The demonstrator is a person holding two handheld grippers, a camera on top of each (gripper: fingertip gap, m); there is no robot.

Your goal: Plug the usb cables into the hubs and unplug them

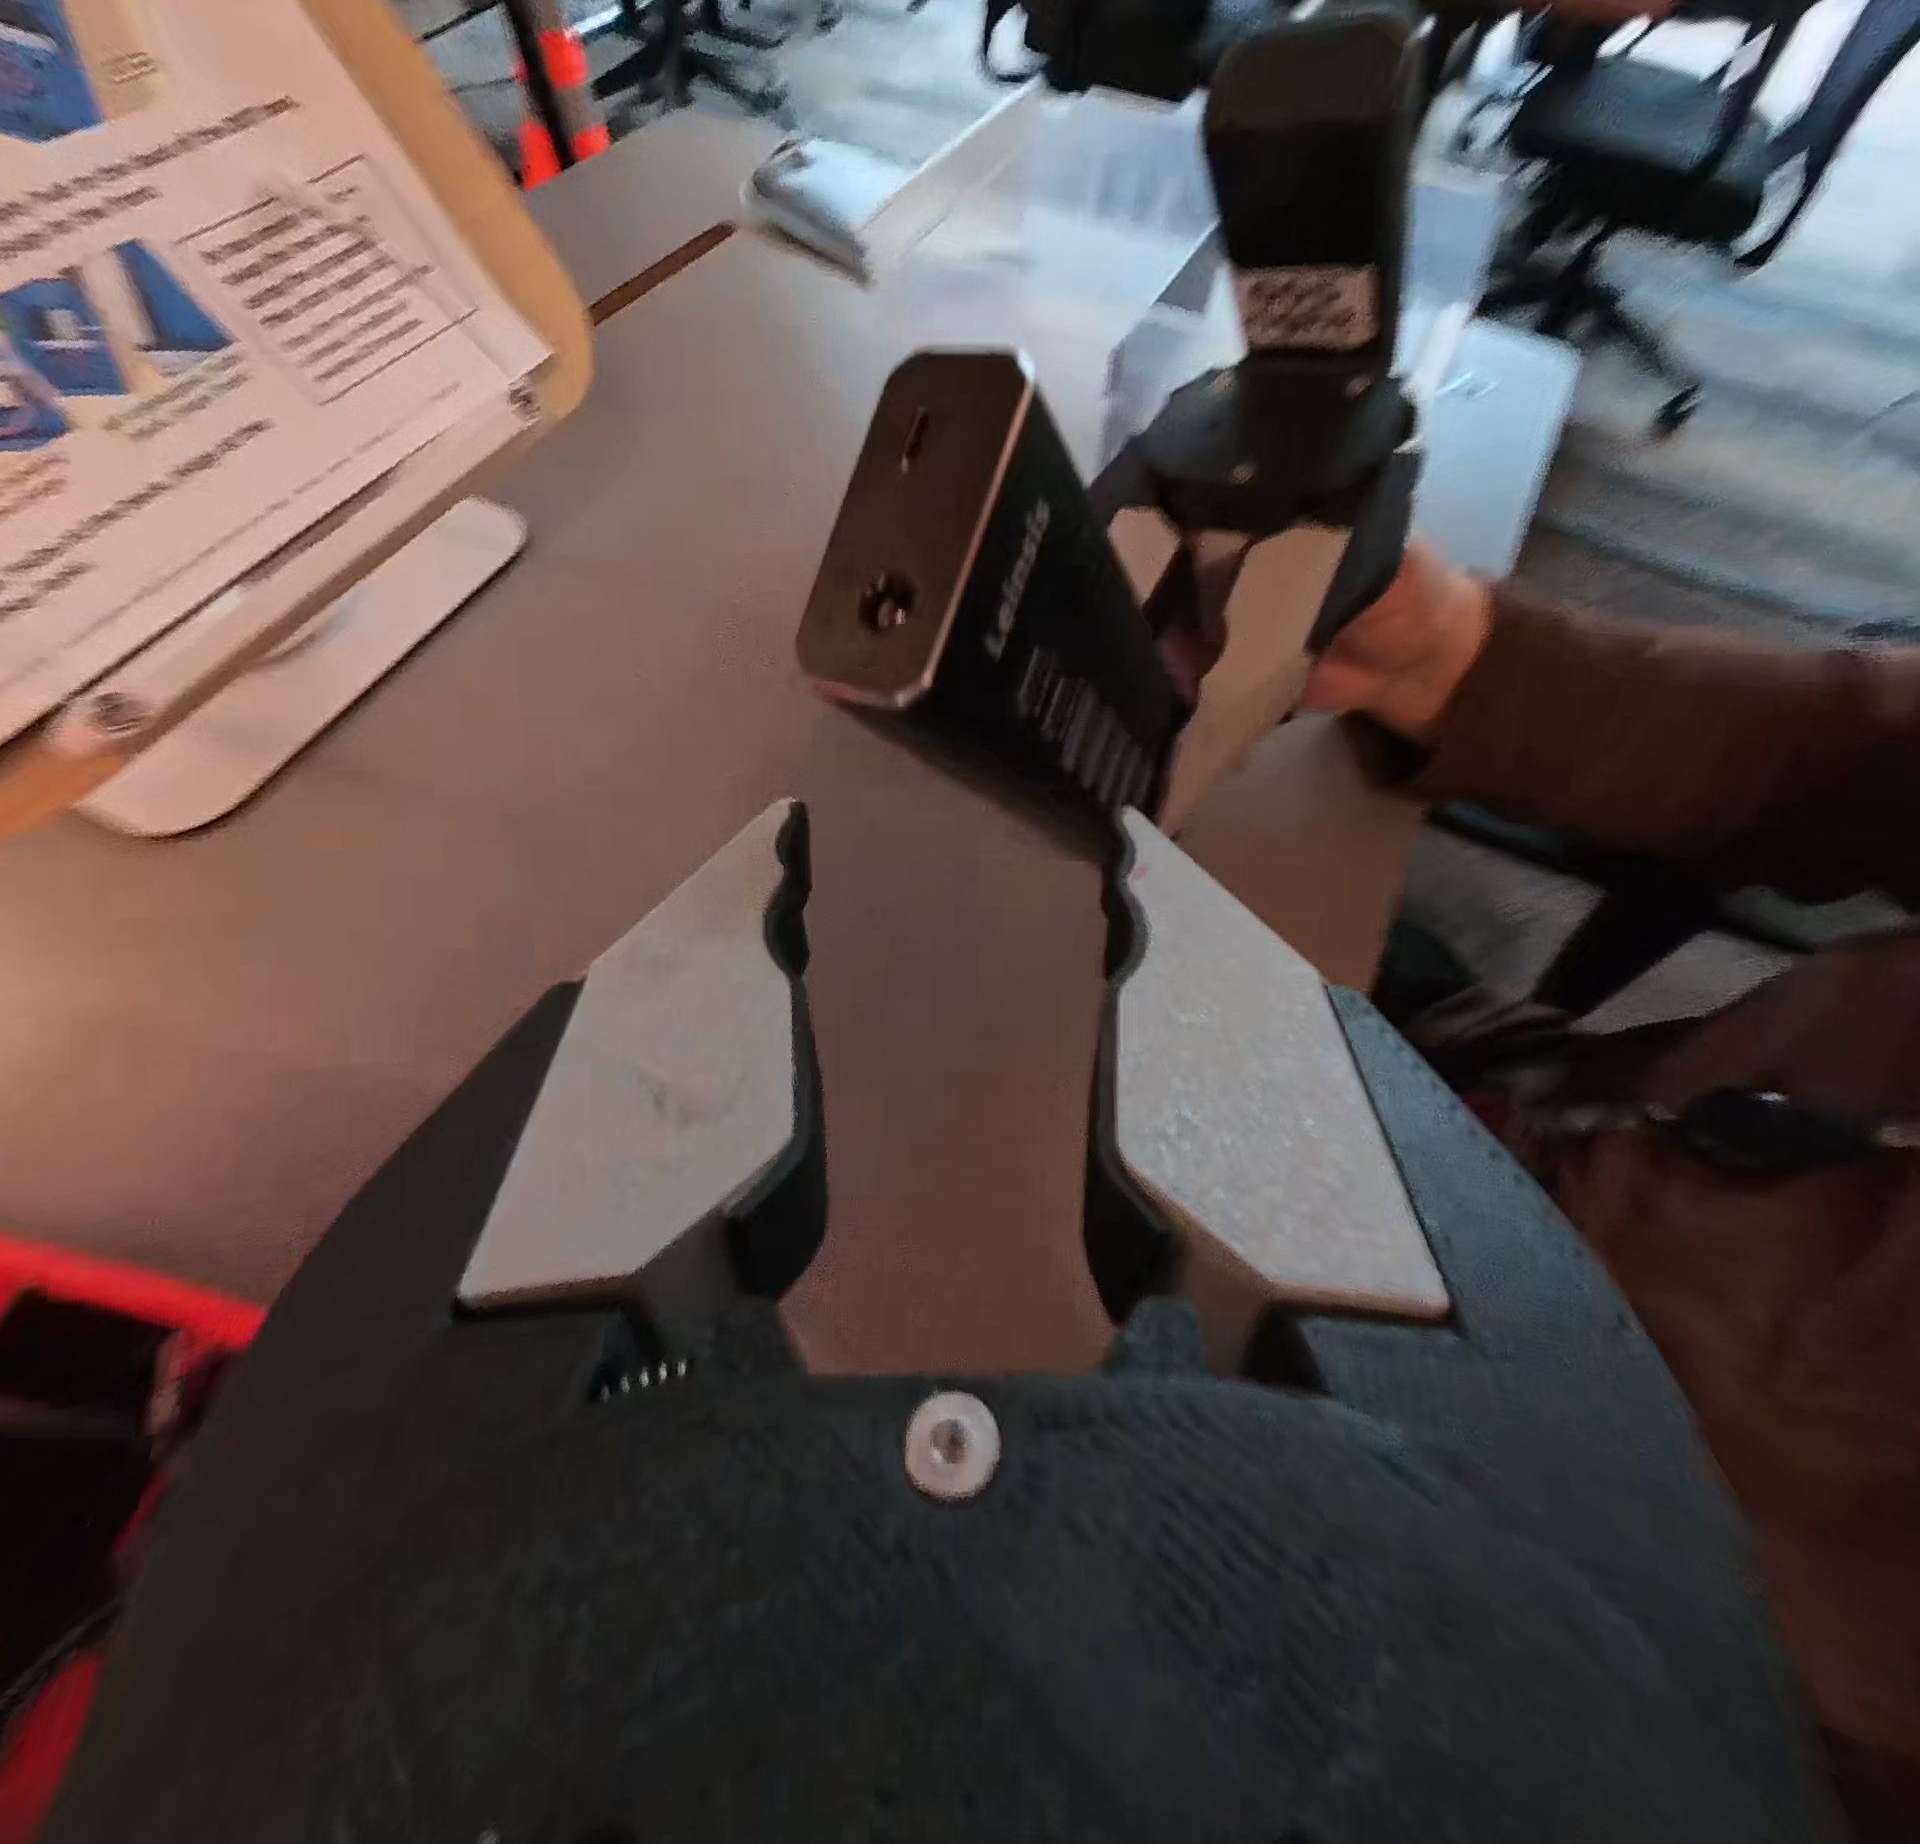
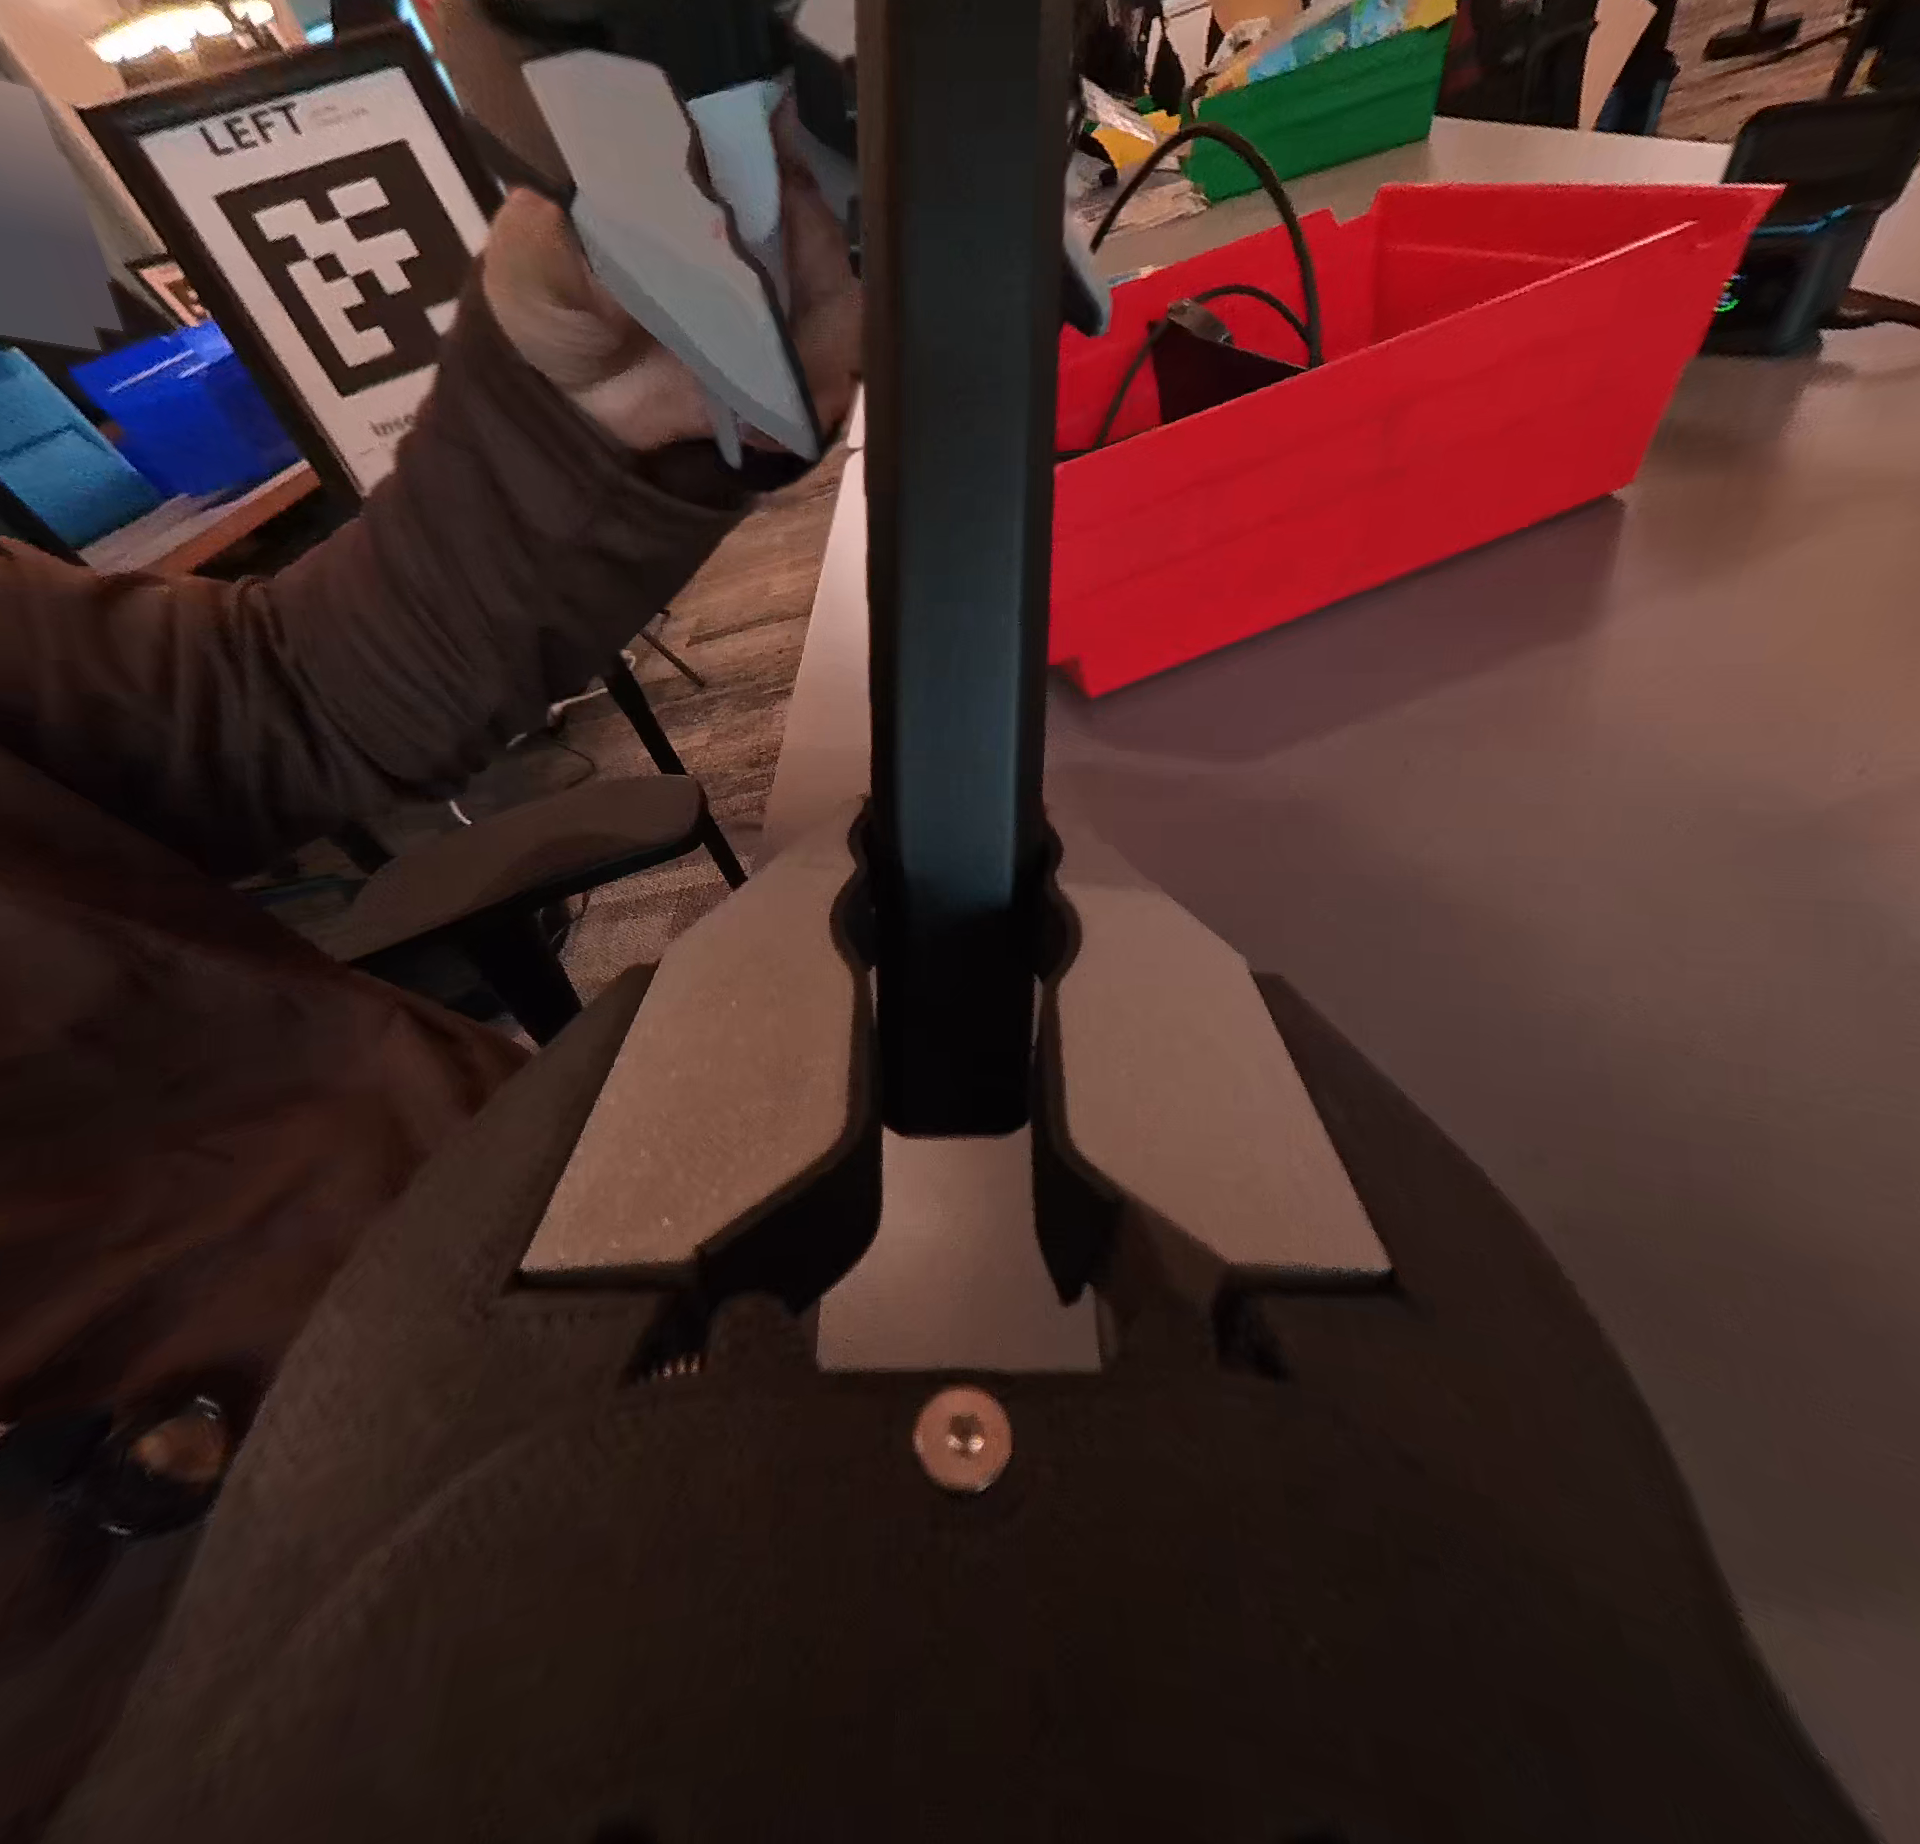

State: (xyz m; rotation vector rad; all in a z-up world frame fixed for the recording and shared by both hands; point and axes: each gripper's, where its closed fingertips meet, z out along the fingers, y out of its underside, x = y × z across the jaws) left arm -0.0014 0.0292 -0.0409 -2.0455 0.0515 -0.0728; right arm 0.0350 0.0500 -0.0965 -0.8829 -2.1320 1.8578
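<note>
right hand-held gripper (image 2: 956, 921) clamping black hub (image 2: 961, 506), left hand-held gripper (image 1: 956, 859) wide, empty, red bin (image 2: 1455, 423) only in right view

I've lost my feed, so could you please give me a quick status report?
Right gripper shut on black hub, held above table. Left gripper open, empty. Cables in red bin. Nothing obstructing.

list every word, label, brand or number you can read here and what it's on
I won't copy the writing out; this is where it stands.
hub: white lettering along its black side, legible.
printed sheets in the stand on the left: lines of text, blurred.
sticker behind the hub: a printed code, blurred.
framed sign: a heading above a black-and-white marker, legible; small print below it is cut off.
</note>
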